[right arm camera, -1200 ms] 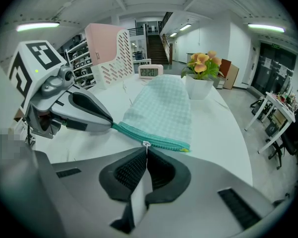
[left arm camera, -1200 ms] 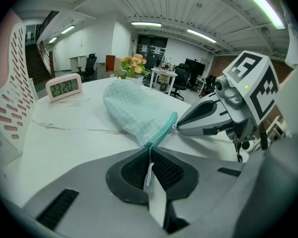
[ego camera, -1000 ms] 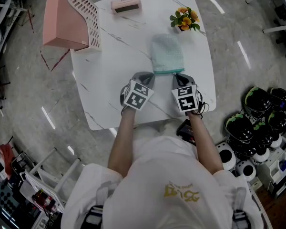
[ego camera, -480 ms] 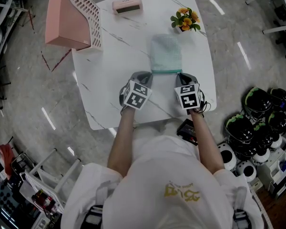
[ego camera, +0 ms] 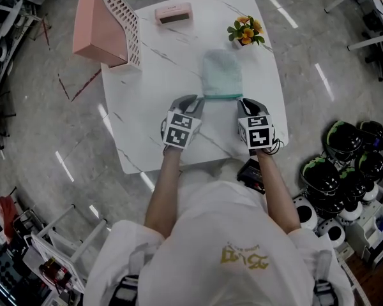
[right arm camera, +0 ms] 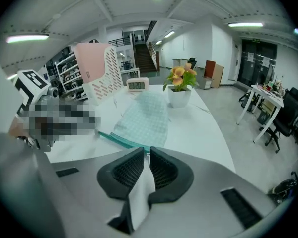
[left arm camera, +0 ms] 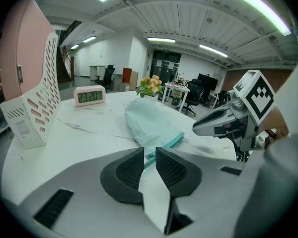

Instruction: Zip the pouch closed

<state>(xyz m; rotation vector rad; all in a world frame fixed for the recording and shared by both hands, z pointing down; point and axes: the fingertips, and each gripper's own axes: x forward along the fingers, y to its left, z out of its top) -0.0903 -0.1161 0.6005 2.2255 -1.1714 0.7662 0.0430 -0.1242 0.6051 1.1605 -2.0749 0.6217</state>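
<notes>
l gripper [ego camera: 190,99] & r gripper [ego camera: 247,101]: jaws just opened slightly, nothing held. risk: regrip snags zip [ego camera: 220,96], drags pouch [ego camera: 223,74].

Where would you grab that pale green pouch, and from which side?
Probably by the teal zipper edge, coming in low from the person's side. The pouch lies flat on the table, so its soft body gives little to pinch, while that edge is a distinct strip facing the near side.
</notes>
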